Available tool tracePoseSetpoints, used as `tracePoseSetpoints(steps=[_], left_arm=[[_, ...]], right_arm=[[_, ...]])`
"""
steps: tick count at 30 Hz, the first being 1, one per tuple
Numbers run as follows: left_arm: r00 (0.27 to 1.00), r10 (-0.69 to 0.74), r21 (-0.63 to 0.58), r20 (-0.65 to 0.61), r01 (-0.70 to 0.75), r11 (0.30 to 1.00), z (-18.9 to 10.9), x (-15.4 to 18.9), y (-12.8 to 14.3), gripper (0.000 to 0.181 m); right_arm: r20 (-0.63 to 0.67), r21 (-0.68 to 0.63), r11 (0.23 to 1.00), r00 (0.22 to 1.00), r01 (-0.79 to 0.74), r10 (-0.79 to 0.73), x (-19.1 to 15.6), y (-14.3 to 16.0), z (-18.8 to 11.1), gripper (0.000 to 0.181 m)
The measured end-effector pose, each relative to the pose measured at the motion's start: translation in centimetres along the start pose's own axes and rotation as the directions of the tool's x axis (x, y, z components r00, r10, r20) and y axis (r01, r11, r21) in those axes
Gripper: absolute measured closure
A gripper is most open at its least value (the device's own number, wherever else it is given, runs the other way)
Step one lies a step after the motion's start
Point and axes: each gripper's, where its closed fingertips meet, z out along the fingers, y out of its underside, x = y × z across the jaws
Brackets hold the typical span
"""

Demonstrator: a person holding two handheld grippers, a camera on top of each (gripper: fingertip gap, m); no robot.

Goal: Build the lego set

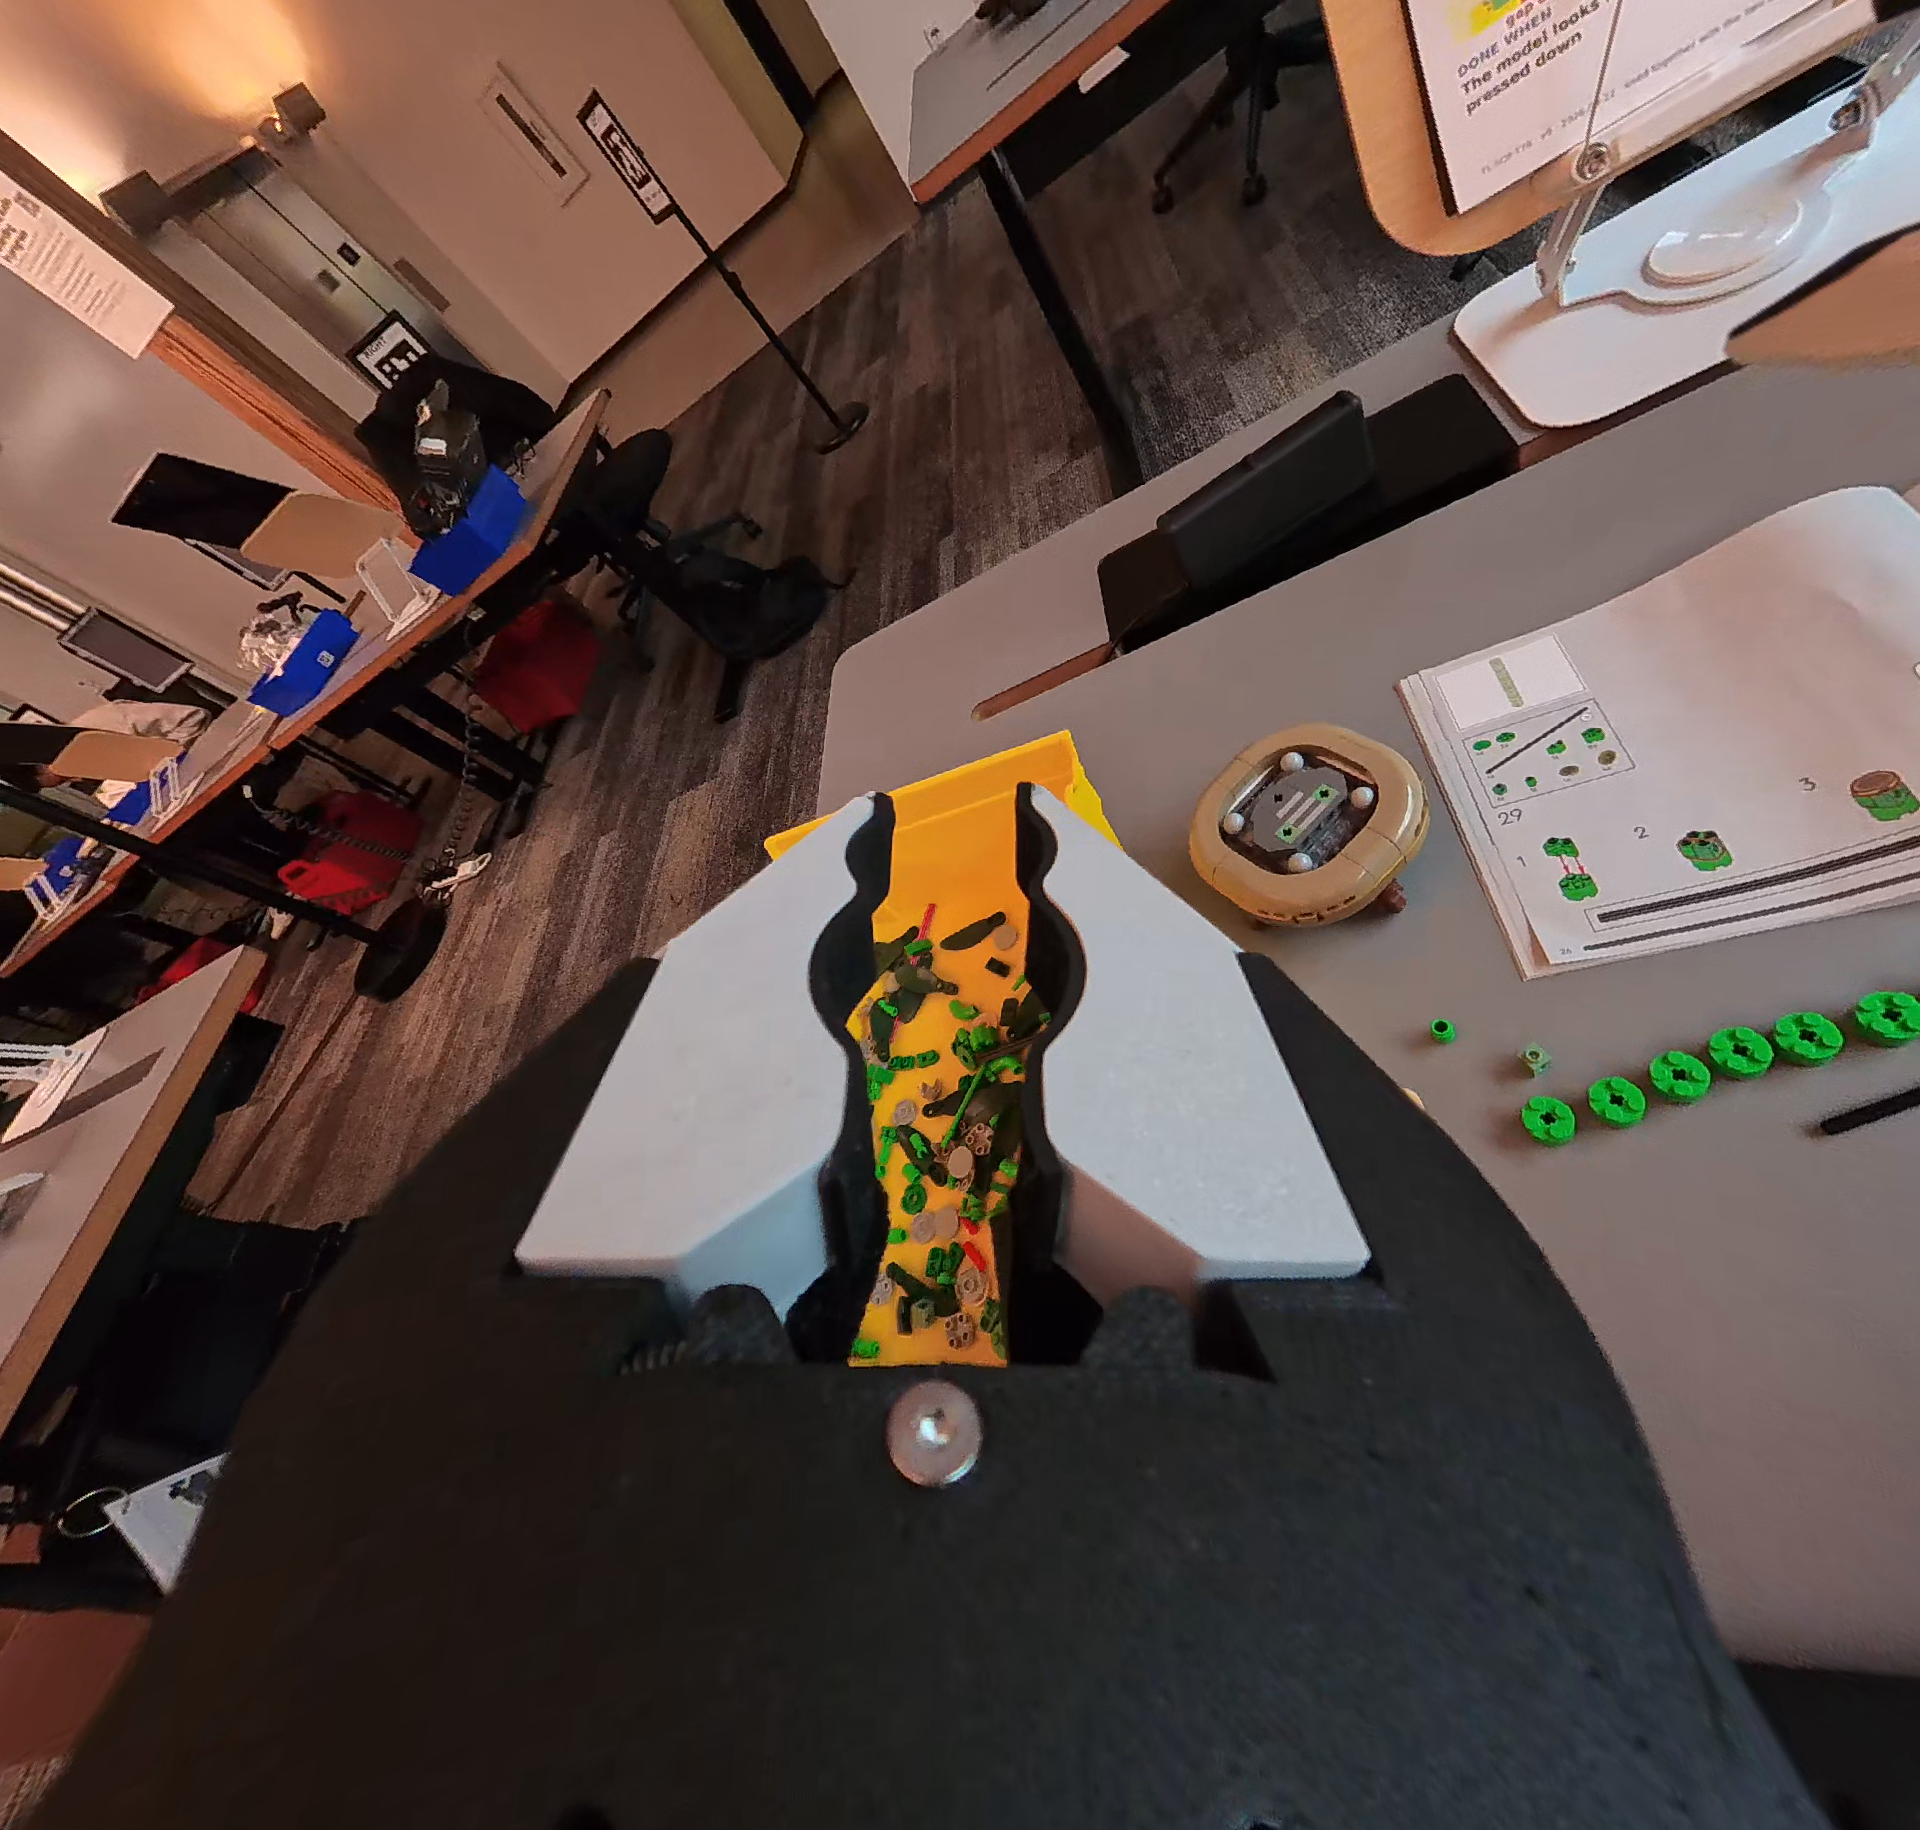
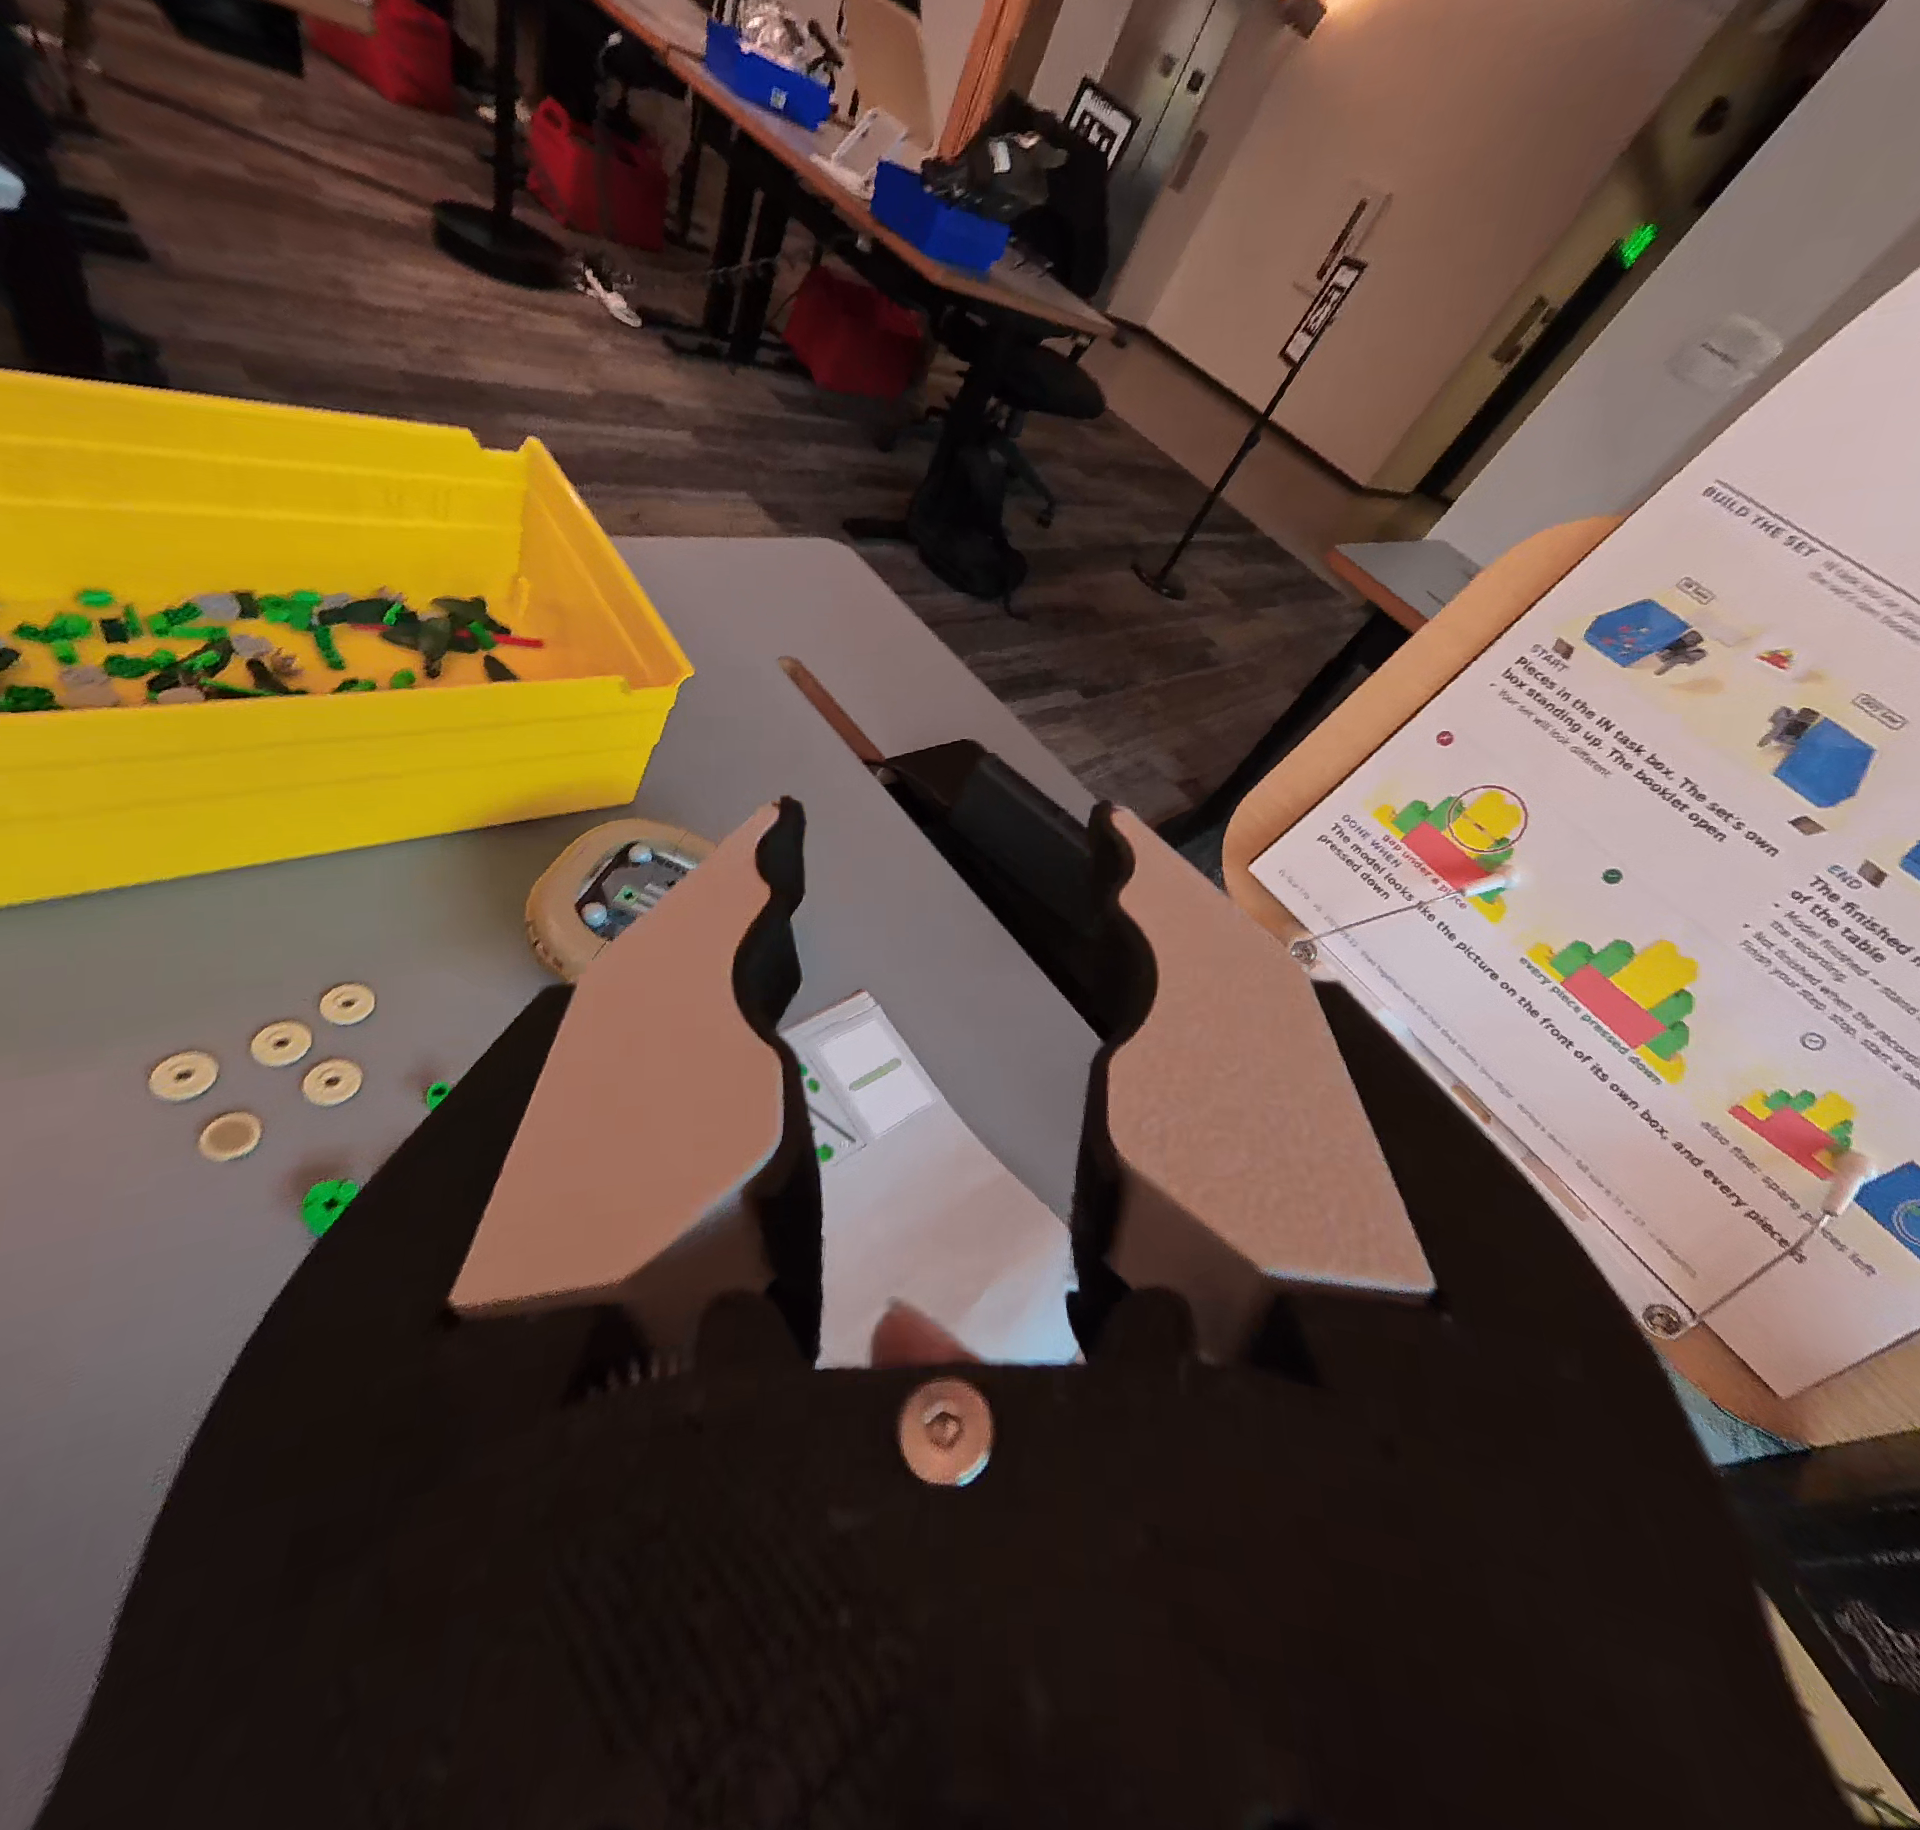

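A yellow bin point(image 1: 966, 824) point(image 2: 343, 783) holds several loose green, dark and grey lego pieces point(image 1: 945, 1105) point(image 2: 239, 642). My left gripper point(image 1: 954, 804) hovers over the bin, jaws open a little, nothing between them. A round tan partly built model point(image 1: 1304, 824) point(image 2: 613, 897) stands on the grey table. A row of green round pieces point(image 1: 1714, 1063) lies in front of the open instruction booklet point(image 1: 1704, 804) point(image 2: 883, 1074). My right gripper point(image 2: 948, 824) is open and empty above the booklet. Several tan round discs point(image 2: 281, 1063) lie at the left.
A wooden stand with an instruction sheet point(image 2: 1621, 907) point(image 1: 1621, 35) rises at the right. A black box point(image 1: 1278, 513) point(image 2: 997, 804) sits beyond the table's far edge. A black rod point(image 1: 1870, 1115) lies by the green row. A green piece point(image 2: 330, 1204) lies near the discs. The right tips stand about 20 cm off the round tan partly built model point(image 1: 1304, 824).
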Motion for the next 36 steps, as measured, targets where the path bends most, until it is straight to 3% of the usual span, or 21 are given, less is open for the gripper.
tracePoseSetpoints(steps=[1, 9, 14, 18, 23, 27, 31, 36], left_arm=[[1.000, -0.003, -0.001, 0.001, 0.003, 1.000, 0.0, 0.0, -0.1, 0.160], [1.000, -0.003, -0.020, -0.018, 0.003, 1.000, 1.2, 0.8, -0.3, 0.158], [0.999, -0.004, -0.015, -0.035, 0.004, 1.000, 1.7, 1.4, -0.6, 0.158], [0.990, -0.074, -0.019, -0.120, 0.072, 0.997, 1.8, 2.1, 0.5, 0.156], [0.929, -0.261, -0.035, -0.261, 0.261, 0.965, 1.5, 2.6, 3.9, 0.154], [0.837, -0.372, -0.061, -0.401, 0.380, 0.923, 0.8, 3.5, 5.2, 0.149], [0.862, -0.363, -0.058, -0.355, 0.367, 0.928, 0.7, 2.0, 6.0, 0.147], [0.858, -0.363, -0.028, -0.363, 0.379, 0.925, 0.0, 1.6, 5.1, 0.146]], right_arm=[[-0.004, 0.009, 1.000, 1.000, -0.013, 0.013, 0.1, 0.0, 0.1, 0.128], [-0.035, -0.019, 0.979, 0.978, -0.205, 0.204, 2.1, 2.0, 0.9, 0.120], [-0.120, 0.044, 0.918, 0.910, -0.394, 0.397, 5.7, 2.4, -0.4, 0.116], [-0.421, 0.078, 0.935, 0.839, -0.346, 0.346, 11.9, 4.1, -3.7, 0.105], [-0.718, 0.103, 0.954, 0.643, -0.280, 0.266, 18.2, 4.7, -10.6, 0.101], [-0.751, 0.191, 0.952, 0.589, -0.239, 0.299, 19.1, 2.7, -14.2, 0.100], [-0.754, 0.215, 0.950, 0.579, -0.227, 0.309, 19.2, 1.9, -15.3, 0.100], [-0.750, 0.197, 0.948, 0.585, -0.248, 0.309, 19.4, 2.6, -14.9, 0.100]])
